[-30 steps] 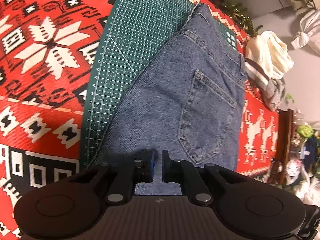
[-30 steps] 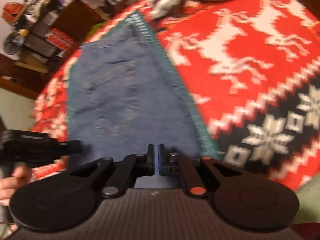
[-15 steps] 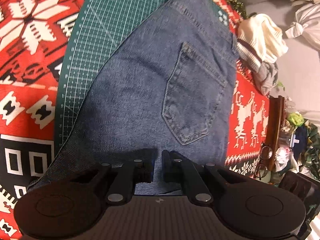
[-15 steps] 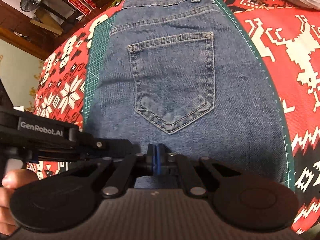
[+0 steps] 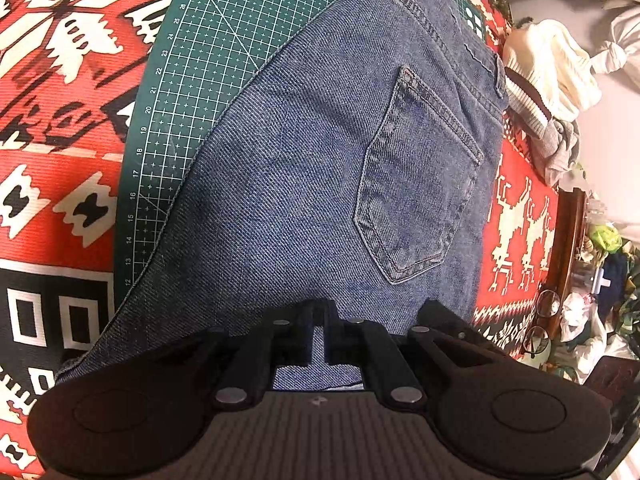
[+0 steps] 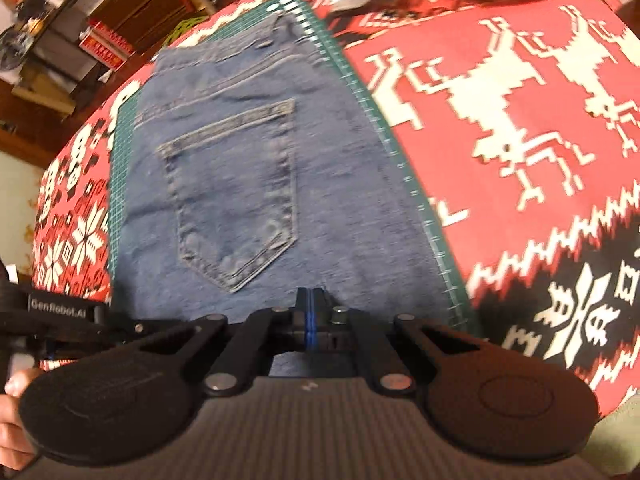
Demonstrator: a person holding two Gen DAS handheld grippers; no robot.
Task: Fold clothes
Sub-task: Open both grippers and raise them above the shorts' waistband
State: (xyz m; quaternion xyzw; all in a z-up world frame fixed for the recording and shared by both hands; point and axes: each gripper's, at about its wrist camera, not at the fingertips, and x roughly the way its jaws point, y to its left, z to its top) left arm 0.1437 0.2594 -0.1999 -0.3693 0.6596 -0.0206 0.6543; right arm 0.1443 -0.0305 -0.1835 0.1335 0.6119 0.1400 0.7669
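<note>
Cluttered home room.
Patterned red tablecloth point(image 6: 500, 92), green cutting mat point(image 5: 208, 52), piled clothes point(image 5: 548, 76), crowded wooden shelves point(image 6: 60, 40).

The left gripper point(image 5: 319, 334) points forward with a narrow gap between its fingers, the right gripper point(image 6: 308, 316) has its blue pads pressed together, and a bare hand point(image 6: 12, 416) (low left, partly hidden) grips the left one.

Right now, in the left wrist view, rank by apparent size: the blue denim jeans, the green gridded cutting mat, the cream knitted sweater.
1. Blue denim jeans, largest.
2. Green gridded cutting mat, partly covered by the jeans.
3. Cream knitted sweater, smallest, though it lies farther from the camera.
</note>
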